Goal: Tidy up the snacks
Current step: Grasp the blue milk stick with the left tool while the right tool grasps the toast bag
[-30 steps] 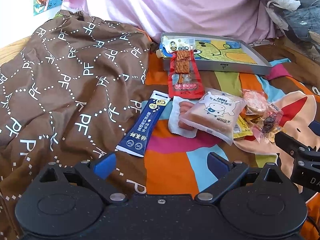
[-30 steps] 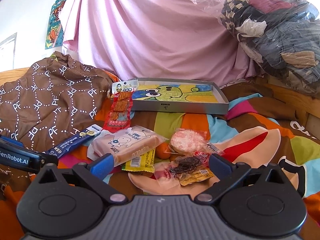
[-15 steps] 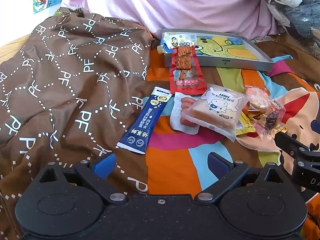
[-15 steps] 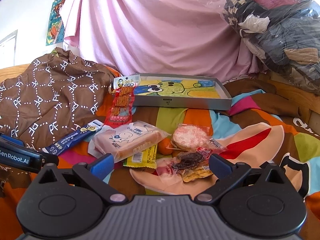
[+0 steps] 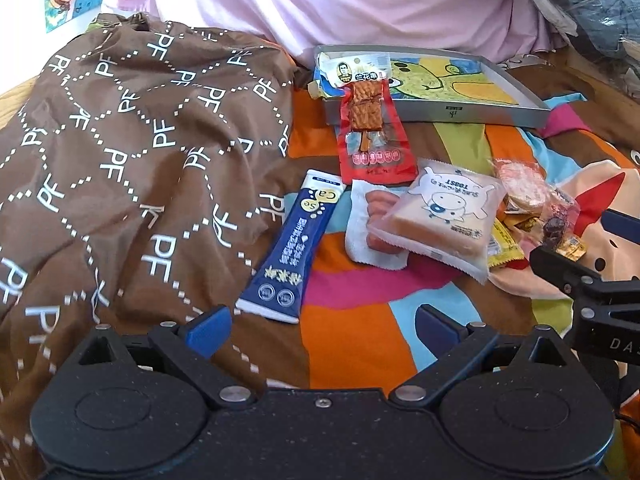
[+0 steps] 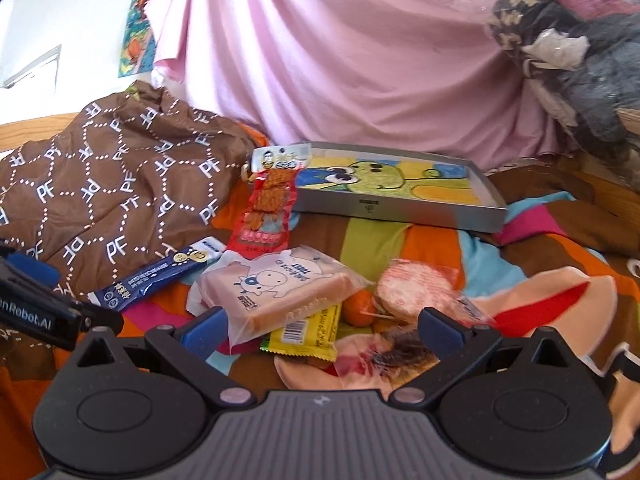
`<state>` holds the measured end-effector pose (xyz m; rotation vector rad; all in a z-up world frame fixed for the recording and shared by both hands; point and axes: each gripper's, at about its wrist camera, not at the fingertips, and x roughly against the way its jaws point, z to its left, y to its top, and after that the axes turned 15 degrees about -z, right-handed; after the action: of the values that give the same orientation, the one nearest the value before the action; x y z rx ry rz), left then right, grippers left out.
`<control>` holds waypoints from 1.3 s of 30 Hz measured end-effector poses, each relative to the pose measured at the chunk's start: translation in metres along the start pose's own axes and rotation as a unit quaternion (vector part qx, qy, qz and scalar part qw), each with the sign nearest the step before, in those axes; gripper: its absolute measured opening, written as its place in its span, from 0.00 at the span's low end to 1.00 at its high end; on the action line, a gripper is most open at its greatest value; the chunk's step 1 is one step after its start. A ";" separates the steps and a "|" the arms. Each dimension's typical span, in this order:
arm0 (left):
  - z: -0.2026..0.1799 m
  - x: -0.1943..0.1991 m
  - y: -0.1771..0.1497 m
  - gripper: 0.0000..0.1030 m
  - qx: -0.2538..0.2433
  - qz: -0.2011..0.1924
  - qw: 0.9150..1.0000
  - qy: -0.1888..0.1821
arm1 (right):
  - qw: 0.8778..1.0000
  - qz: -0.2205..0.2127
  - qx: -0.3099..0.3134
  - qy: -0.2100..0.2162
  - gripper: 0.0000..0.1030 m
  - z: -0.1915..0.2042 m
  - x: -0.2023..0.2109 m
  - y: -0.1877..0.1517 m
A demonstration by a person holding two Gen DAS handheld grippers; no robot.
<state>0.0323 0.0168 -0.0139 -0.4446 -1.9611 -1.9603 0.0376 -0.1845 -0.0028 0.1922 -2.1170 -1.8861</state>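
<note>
- Counting the snacks in front of you: one blue stick packet (image 5: 294, 248), one red packet (image 5: 370, 128), one toast bag (image 5: 438, 220), one yellow wrapper (image 6: 306, 330), one round cracker pack (image 6: 416, 290), and one white pack of sausages (image 5: 370, 226) under the toast bag.
- You also have one grey tray (image 5: 436, 112) at the back of the bed, its picture floor bare except where the red packet's top leans over the near left corner.
- Small sweets sit in a blurred heap (image 6: 390, 356) under your right claw; you cannot count them.
- Your left claw (image 5: 320, 326) hangs open and empty, just short of the blue stick packet.
- Your right claw (image 6: 322, 330) is open too, straddling the toast bag's corner and the yellow wrapper without gripping.
- A brown printed cloth (image 5: 132, 152) crowds the left side, touching the blue stick packet.
</note>
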 end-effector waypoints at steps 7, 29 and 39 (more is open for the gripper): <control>0.007 -0.026 0.010 0.96 -0.043 0.018 0.999 -0.014 | 0.998 0.009 0.018 0.059 1.00 -0.001 -0.028 0.004; 0.011 -0.071 0.035 0.87 -0.167 0.007 0.979 -0.118 | 0.960 0.111 -0.234 0.105 0.99 -0.030 -0.088 -0.001; 0.021 -0.094 0.035 0.74 -0.141 0.038 0.982 -0.120 | 0.946 0.116 -0.289 0.094 0.83 -0.043 -0.103 -0.007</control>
<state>0.1313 0.0392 -0.0241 -0.8512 -1.7700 -2.2324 0.1474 -0.1961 -0.0196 -0.0093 -1.3247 -2.1444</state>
